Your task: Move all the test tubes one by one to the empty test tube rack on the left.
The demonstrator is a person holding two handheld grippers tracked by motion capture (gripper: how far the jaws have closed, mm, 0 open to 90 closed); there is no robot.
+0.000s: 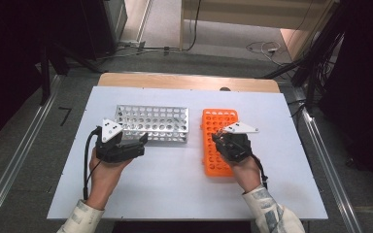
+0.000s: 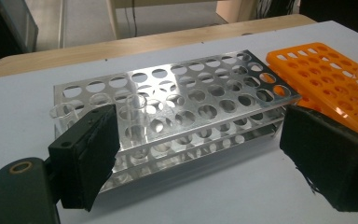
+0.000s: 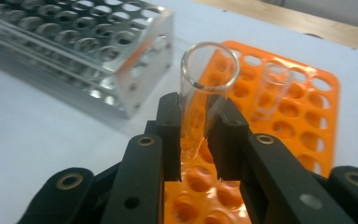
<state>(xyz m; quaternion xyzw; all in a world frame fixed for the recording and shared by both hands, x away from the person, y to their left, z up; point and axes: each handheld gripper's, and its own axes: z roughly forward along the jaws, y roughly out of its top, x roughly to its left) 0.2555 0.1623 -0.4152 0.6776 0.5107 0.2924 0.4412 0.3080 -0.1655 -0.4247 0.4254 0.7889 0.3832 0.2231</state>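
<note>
Glass test tube clamped in right gripper, above orange rack

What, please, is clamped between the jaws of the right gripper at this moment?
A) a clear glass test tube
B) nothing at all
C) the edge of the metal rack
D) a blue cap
A: in the right gripper view, the right gripper has its jaws pressed on either side of a clear test tube, open end up, above the orange rack; the metal rack stands apart to one side.
</note>
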